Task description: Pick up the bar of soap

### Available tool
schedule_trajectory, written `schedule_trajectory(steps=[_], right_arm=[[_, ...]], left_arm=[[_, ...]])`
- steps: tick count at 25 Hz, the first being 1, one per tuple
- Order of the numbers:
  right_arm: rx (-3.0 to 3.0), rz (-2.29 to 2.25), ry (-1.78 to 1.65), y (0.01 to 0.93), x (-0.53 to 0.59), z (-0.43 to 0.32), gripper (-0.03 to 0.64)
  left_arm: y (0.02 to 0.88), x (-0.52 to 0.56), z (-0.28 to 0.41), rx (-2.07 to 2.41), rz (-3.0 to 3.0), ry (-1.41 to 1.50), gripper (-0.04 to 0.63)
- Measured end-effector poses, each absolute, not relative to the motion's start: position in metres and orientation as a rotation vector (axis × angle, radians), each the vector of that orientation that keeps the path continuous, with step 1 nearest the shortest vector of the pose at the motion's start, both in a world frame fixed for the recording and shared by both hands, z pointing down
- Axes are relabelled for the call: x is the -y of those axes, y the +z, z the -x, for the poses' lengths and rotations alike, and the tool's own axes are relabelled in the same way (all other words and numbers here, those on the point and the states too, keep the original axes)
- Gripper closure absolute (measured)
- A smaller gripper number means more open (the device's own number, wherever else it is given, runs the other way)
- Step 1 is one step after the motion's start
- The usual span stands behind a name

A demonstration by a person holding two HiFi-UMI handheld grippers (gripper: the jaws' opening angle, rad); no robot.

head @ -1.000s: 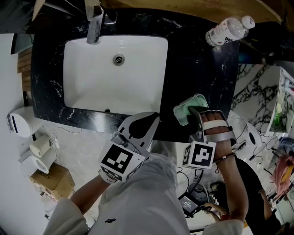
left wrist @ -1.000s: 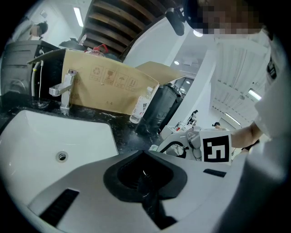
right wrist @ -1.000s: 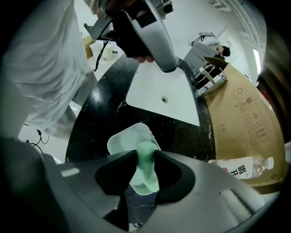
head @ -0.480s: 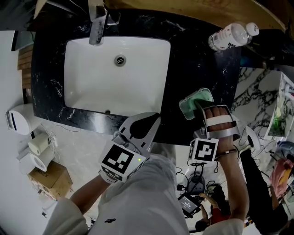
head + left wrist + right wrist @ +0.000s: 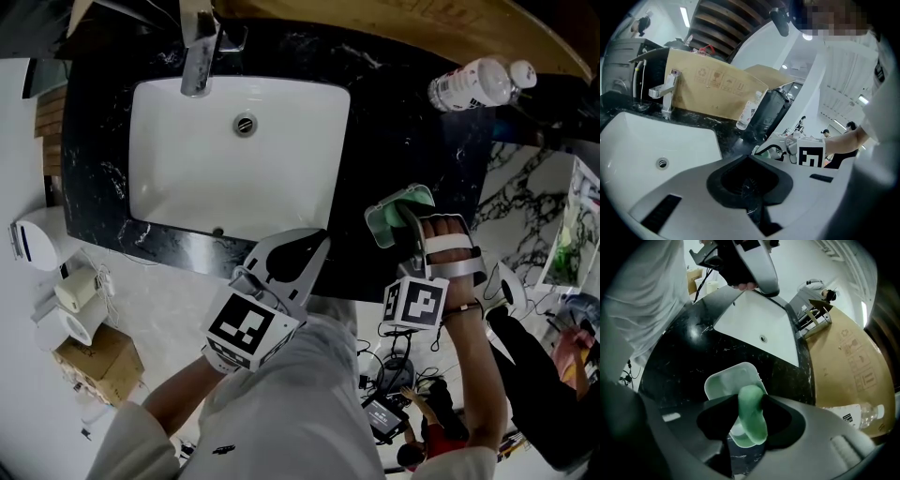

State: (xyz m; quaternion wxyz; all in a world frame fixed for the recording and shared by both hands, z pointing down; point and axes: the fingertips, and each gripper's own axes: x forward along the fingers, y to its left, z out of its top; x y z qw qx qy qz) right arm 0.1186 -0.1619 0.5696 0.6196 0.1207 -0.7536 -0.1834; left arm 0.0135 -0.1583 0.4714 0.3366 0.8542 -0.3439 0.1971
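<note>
The bar of soap [image 5: 752, 414] is pale green and stands on edge between the jaws of my right gripper [image 5: 751, 401], just above the translucent green soap dish [image 5: 725, 379]. Both black pads lie against its sides. These jaws have just been opening a little, with the soap still between them. In the head view the right gripper [image 5: 409, 223] points steeply down over the dish [image 5: 382, 225] at the counter's front right, and only a green edge of the soap [image 5: 413, 198] shows. My left gripper [image 5: 322, 240] hovers at the counter's front edge, shut and empty [image 5: 750, 158].
A white sink [image 5: 141, 141] with a chrome faucet [image 5: 197, 56] is set in the black marble counter [image 5: 403, 122]. A plastic water bottle [image 5: 478, 82] lies at the back right by a cardboard sheet [image 5: 712, 89]. Paper rolls [image 5: 75, 292] sit on the floor at left.
The right gripper has shifted slightly over the soap dish with the soap between its jaws. The left gripper has stayed where it was.
</note>
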Motion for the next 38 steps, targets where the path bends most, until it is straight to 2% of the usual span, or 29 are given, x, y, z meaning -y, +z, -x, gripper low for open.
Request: schedule_trajectory(steps=[9, 24, 38], right_arm=[[1.862, -0.484, -0.403, 0.561, 0.173, -0.114, 0.483], [2.106, -0.888, -0.109, 0.505, 0.167, -0.103, 0.483], [2.280, -1.240, 0.189, 0.427, 0.156, -0.102, 0.483]], left_arm=[[0.471, 0.163, -0.011, 0.902, -2.218, 0.523, 0.589], [0.458, 0.154, -0.014, 0.883, -2.271, 0.522, 0.589], [0.412, 0.146, -0.011, 0.876, -2.360, 0.474, 0.589]])
